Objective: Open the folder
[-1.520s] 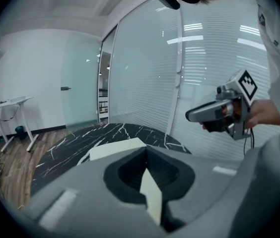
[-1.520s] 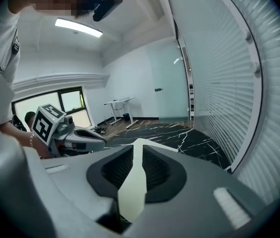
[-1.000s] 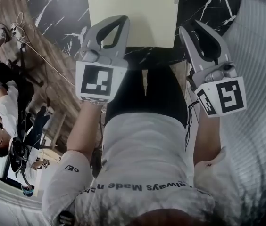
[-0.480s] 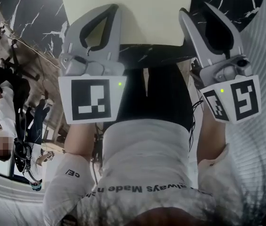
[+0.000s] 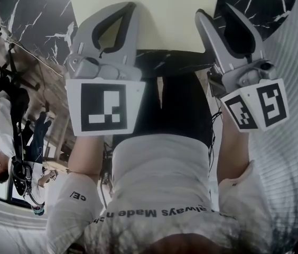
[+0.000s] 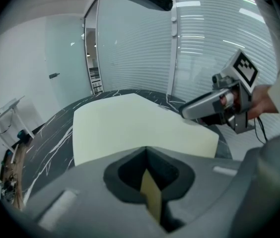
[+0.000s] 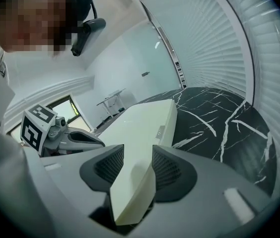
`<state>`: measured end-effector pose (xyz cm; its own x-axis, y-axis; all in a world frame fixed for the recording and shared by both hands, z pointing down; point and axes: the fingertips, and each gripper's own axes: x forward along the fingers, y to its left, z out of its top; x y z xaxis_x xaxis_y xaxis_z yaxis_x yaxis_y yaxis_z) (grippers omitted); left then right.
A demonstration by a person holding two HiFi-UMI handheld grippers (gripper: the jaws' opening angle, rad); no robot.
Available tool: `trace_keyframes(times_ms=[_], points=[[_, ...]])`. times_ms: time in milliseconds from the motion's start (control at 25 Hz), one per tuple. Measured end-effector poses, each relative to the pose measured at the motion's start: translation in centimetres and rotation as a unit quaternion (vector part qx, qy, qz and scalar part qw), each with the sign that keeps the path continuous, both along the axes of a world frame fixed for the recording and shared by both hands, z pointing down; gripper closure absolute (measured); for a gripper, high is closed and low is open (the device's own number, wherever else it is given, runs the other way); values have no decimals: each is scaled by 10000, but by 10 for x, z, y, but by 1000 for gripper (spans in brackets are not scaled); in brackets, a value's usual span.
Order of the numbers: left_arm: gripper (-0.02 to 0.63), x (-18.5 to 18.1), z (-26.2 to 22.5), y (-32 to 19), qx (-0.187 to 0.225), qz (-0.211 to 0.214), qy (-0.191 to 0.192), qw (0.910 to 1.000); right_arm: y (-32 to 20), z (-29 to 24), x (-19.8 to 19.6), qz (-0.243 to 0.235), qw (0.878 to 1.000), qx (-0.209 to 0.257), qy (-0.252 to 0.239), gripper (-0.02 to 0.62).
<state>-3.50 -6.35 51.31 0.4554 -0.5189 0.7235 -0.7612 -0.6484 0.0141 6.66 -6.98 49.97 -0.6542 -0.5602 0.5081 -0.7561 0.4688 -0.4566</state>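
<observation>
A thick cream folder (image 5: 138, 4) lies closed on the black marble table (image 5: 38, 15), its near edge toward me. My left gripper (image 5: 118, 16) is at the folder's near left; in the left gripper view its jaws are shut on a thin cream edge of the folder (image 6: 130, 128). My right gripper (image 5: 224, 14) is at the near right corner. Its jaws have just been opening, and the folder's thick corner (image 7: 140, 123) sits between the ribbed pads (image 7: 167, 165) without being squeezed. Each gripper shows in the other's view: the right gripper (image 6: 204, 105) and the left gripper (image 7: 80, 140).
The table's near edge runs just in front of my body. A small metal tab (image 7: 159, 131) sits on the folder's spine. White slatted blinds (image 5: 291, 46) close off the right side. Other people (image 5: 1, 120) and cables are on the wooden floor at the left.
Both grippers have come down with the folder and now fill more of the head view. The right gripper has rolled a little.
</observation>
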Motion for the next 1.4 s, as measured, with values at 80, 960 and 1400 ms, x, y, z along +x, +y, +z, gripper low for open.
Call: trace_keyframes(times_ms=[80, 960, 1400], points=[[604, -1, 0, 0, 11, 9, -1, 10000, 0, 4, -2, 32, 10000, -55, -1, 417], [604, 0, 3, 0, -30, 1, -26, 10000, -12, -7, 4, 1004, 9728, -1085, -1785, 408], [604, 1, 4, -1, -123, -1, -75, 9999, -10, -21, 10, 1080, 9336, -1634, -3002, 437]])
